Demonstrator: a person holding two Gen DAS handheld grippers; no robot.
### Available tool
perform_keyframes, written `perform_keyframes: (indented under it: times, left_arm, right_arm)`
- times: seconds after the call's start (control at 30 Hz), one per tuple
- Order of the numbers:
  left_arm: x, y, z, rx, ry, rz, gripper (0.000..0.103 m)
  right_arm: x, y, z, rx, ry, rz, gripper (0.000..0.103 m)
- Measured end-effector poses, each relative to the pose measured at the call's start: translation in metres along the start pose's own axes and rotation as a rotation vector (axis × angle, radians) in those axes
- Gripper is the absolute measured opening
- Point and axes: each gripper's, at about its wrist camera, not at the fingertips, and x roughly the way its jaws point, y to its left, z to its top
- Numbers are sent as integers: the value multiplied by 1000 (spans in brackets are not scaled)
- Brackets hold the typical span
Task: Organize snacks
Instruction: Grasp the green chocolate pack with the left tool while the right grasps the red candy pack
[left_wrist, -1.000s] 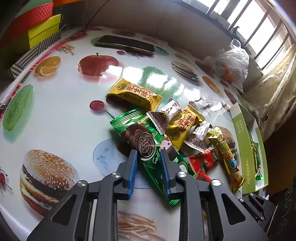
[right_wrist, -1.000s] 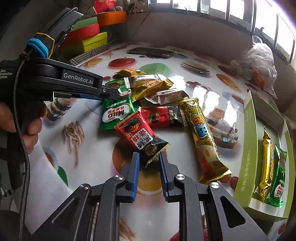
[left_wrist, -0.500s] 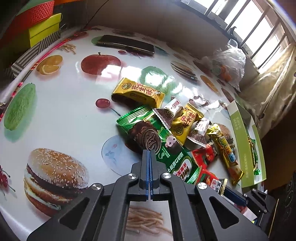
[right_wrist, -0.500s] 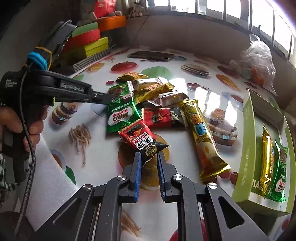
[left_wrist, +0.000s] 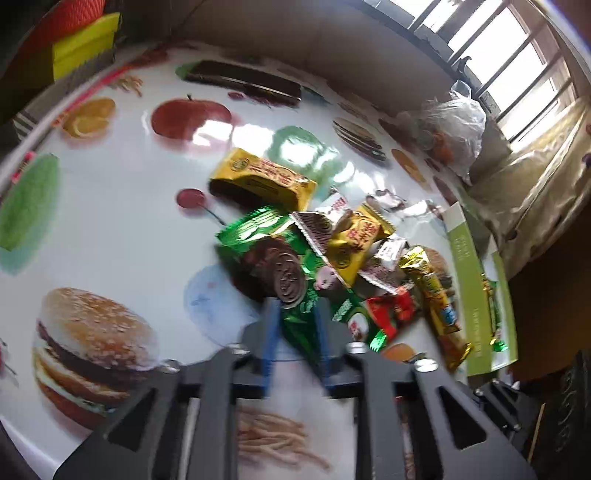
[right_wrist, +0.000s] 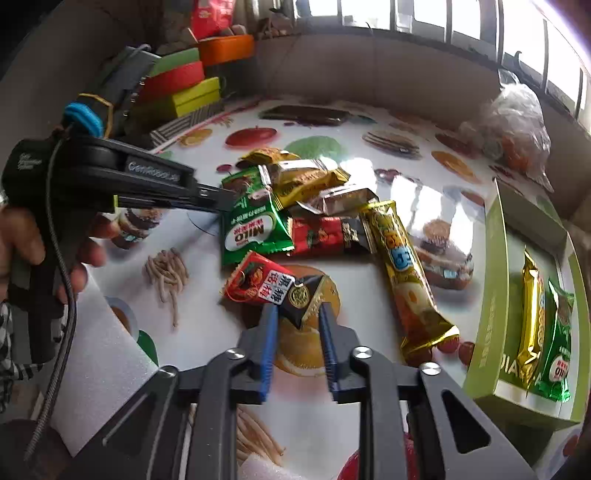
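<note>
The left tongs (left_wrist: 295, 325), pinched tight half a second ago, are opening, with the green packet (left_wrist: 291, 295) loose between the blue pads. The right tongs (right_wrist: 297, 321) are opening too, wider than before, the red packet's (right_wrist: 273, 284) dark end lying between them.
</note>
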Motion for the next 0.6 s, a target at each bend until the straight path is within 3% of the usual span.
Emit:
perform_keyframes:
  times: [0.13, 0.2, 0.43, 0.6]
  left_arm:
    - [6, -5, 6, -14, 8, 7, 37]
    - [10, -10, 11, 2, 16, 35, 37]
    - [21, -22, 25, 42, 38, 112, 40]
    - [28, -30, 31, 94, 46, 150, 43]
  right_arm:
    - [0, 4, 4, -60, -22, 8, 49]
    - [2, 7, 6, -93, -27, 6, 53]
    - [22, 9, 13, -161, 26, -23, 57]
    - [28, 7, 13, -146, 48, 13, 57]
